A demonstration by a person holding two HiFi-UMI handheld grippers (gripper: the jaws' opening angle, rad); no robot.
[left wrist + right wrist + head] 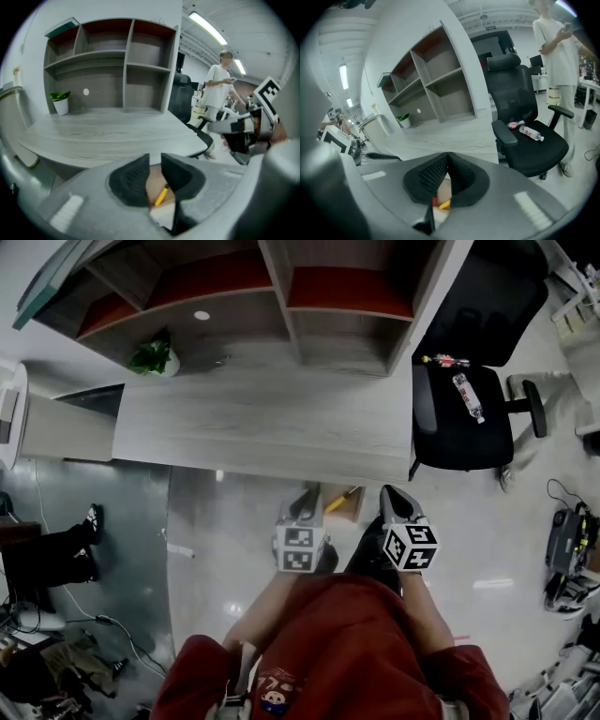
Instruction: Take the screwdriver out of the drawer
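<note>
The screwdriver [341, 500] lies slantwise in the drawer [355, 511], between barely parted left claw [307, 508] and closed right claw [392, 499].

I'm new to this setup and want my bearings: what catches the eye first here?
A long grey desk with a shelf unit on it fills the head view, a small potted plant at its left. To its right stands a black office chair with a bottle on the seat. Just below the desk edge a yellow tool shows.
</note>
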